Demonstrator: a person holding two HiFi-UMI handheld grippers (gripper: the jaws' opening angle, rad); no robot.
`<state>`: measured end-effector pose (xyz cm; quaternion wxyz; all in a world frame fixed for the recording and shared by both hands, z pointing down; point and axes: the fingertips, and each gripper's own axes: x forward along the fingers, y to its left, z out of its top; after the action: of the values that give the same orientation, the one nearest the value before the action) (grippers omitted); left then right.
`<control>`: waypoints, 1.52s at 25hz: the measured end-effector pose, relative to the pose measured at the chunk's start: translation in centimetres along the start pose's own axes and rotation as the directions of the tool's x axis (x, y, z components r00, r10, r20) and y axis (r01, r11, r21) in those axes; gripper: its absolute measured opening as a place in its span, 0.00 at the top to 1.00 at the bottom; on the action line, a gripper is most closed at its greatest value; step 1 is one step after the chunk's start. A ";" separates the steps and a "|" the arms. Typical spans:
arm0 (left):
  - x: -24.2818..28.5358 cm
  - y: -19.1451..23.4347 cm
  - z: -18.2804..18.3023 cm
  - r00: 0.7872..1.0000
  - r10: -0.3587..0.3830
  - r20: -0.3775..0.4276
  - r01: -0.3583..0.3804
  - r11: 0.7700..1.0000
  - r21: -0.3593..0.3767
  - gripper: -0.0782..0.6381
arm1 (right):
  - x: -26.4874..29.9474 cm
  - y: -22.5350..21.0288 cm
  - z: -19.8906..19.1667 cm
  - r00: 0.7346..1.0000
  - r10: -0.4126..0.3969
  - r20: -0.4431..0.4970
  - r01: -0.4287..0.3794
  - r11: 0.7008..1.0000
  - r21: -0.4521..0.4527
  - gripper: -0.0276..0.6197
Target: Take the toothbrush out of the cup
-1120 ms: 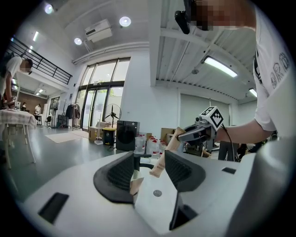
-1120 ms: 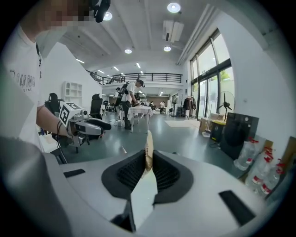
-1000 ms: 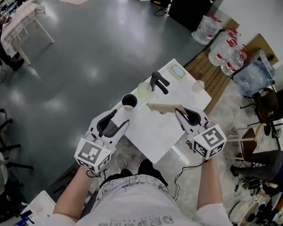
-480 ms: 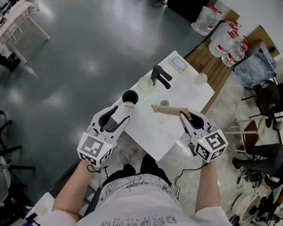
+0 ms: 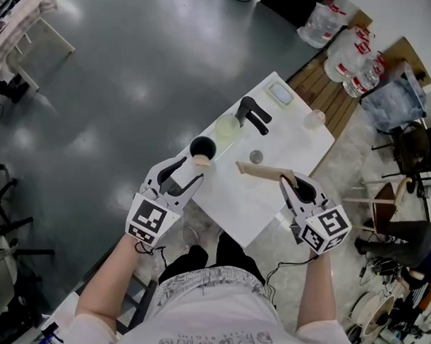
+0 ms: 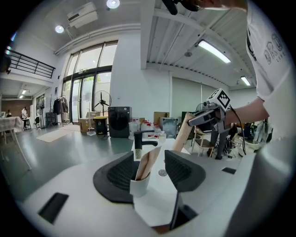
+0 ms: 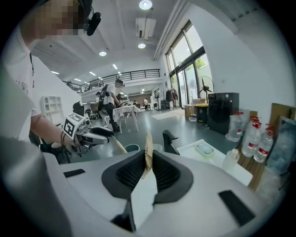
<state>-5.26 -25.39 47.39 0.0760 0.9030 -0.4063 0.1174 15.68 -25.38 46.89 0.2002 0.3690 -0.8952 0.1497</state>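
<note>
White tabletop [image 5: 271, 148] from above: the right gripper [image 5: 292, 180] is clamped on a tan toothbrush [image 5: 261, 172], held over the table, clear of the dark cup [image 5: 202, 146]. Left gripper [image 5: 191, 170] view: jaws spread, gripping nothing, the cup just ahead with another tan piece [image 6: 147, 162] standing in it. Right gripper view: pads pinch the brush thinly. I'd steady the cup and keep that pinch firm.

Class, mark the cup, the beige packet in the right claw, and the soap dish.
cup [image 6: 138, 187]: left gripper view, its white wall
beige packet [image 5: 263, 172]: head view, mid-length
soap dish [image 5: 281, 95]: head view, its centre
</note>
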 end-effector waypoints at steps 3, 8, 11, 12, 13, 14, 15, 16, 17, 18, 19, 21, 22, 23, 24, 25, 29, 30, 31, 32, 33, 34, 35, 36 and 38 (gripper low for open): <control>0.7 0.0 -0.8 0.999 -0.023 -0.030 0.024 0.998 0.058 0.57 | 0.5 -0.4 -0.8 1.000 -0.007 -0.016 0.007 1.000 0.013 0.87; 1.7 -0.2 -2.1 0.996 -0.055 -0.075 0.068 0.982 0.176 0.57 | 0.8 -0.9 -2.0 0.999 -0.012 -0.032 0.013 0.999 0.044 0.87; 2.3 -0.1 -2.6 0.992 -0.075 -0.102 0.097 0.968 0.230 0.57 | 0.8 -1.0 -2.7 0.999 -0.014 -0.042 0.016 0.998 0.057 0.87; 2.5 -0.2 -2.8 0.990 -0.083 -0.112 0.109 0.962 0.252 0.57 | 0.8 -1.1 -2.9 0.999 -0.015 -0.044 0.018 0.998 0.062 0.87; 2.7 -0.3 -2.9 0.988 -0.091 -0.121 0.121 0.954 0.274 0.57 | 0.8 -1.1 -3.1 0.999 -0.016 -0.047 0.019 0.998 0.066 0.87; 2.9 -0.4 -3.0 0.987 -0.098 -0.128 0.132 0.946 0.295 0.57 | 0.7 -1.2 -3.3 0.999 -0.017 -0.050 0.021 0.997 0.069 0.87; 3.0 -0.5 -3.0 0.986 -0.104 -0.133 0.141 0.939 0.313 0.57 | 0.7 -1.3 -3.5 0.998 -0.018 -0.054 0.022 0.997 0.071 0.87; 3.2 -0.6 -3.1 0.984 -0.109 -0.139 0.150 0.932 0.331 0.57 | 0.7 -1.3 -3.7 0.998 -0.019 -0.057 0.023 0.997 0.073 0.87; 3.4 -0.7 -3.2 0.983 -0.114 -0.146 0.159 0.924 0.347 0.57 | 0.6 -1.4 -3.9 0.998 -0.019 -0.060 0.023 0.997 0.074 0.87; 3.7 -0.7 -3.3 0.981 -0.119 -0.154 0.168 0.916 0.364 0.57 | 0.7 -1.5 -4.0 0.998 -0.019 -0.062 0.023 0.997 0.076 0.87; 3.9 -0.8 -3.3 0.979 -0.124 -0.162 0.178 0.907 0.382 0.57 | 0.7 -1.6 -4.1 0.998 -0.018 -0.064 0.023 0.997 0.077 0.87; 4.2 -1.0 -3.4 0.975 -0.133 -0.178 0.198 0.884 0.423 0.58 | 0.8 -1.7 -4.2 0.998 -0.015 -0.066 0.020 0.997 0.078 0.87; 4.3 -1.1 -3.4 0.973 -0.137 -0.187 0.208 0.871 0.445 0.58 | 0.8 -1.7 -4.3 0.998 -0.014 -0.066 0.019 0.997 0.078 0.87; 4.4 -1.3 -3.5 0.970 -0.140 -0.196 0.218 0.857 0.466 0.59 | 0.9 -1.8 -4.3 0.998 -0.012 -0.067 0.017 0.997 0.078 0.87; 4.5 -1.5 -3.7 0.968 -0.142 -0.206 0.227 0.843 0.487 0.60 | 1.0 -1.8 -4.4 0.998 -0.011 -0.068 0.017 0.997 0.077 0.87; 4.6 -1.6 -3.8 0.966 -0.143 -0.214 0.235 0.831 0.505 0.61 | 1.0 -1.8 -4.6 0.998 -0.010 -0.070 0.016 0.997 0.077 0.87; 4.9 -1.7 -4.1 0.962 -0.141 -0.233 0.250 0.798 0.548 0.65 | 1.2 -1.9 -4.9 0.997 -0.003 -0.072 0.009 0.997 0.082 0.87; 4.9 -1.7 -4.1 0.962 -0.140 -0.235 0.250 0.796 0.552 0.66 | 1.2 -1.9 -4.9 0.997 0.000 -0.073 0.006 0.997 0.083 0.87; 4.9 -1.6 -4.0 0.962 -0.139 -0.236 0.250 0.794 0.554 0.66 | 1.3 -1.9 -4.9 0.997 0.002 -0.072 0.004 0.996 0.084 0.87; 4.9 -1.6 -4.0 0.962 -0.138 -0.237 0.251 0.792 0.556 0.67 | 1.3 -1.9 -4.9 0.997 0.003 -0.071 0.003 0.996 0.085 0.87; 4.9 -1.6 -4.0 0.961 -0.137 -0.238 0.251 0.791 0.558 0.68 | 1.3 -1.9 -4.9 0.998 0.005 -0.070 0.001 0.996 0.086 0.87; 4.9 -1.6 -4.0 0.961 -0.136 -0.240 0.252 0.790 0.560 0.69 | 1.4 -1.9 -4.9 0.998 0.006 -0.068 0.000 0.996 0.087 0.87; 4.9 -1.6 -4.0 0.961 -0.135 -0.241 0.252 0.789 0.561 0.70 | 1.4 -1.9 -4.9 0.998 0.007 -0.066 -0.001 0.996 0.088 0.87; 4.9 -1.6 -4.0 0.961 -0.134 -0.242 0.251 0.789 0.560 0.71 | 1.4 -2.0 -5.0 0.998 0.008 -0.065 -0.002 0.996 0.089 0.87; 5.0 -1.5 -4.0 0.961 -0.132 -0.242 0.250 0.792 0.556 0.75 | 1.5 -2.1 -5.0 0.998 0.010 -0.063 -0.005 0.996 0.089 0.87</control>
<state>-1.52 -27.03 52.56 -0.1537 0.9036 -0.2480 0.3136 17.47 -25.64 52.17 0.2113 0.3693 -0.8821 0.2020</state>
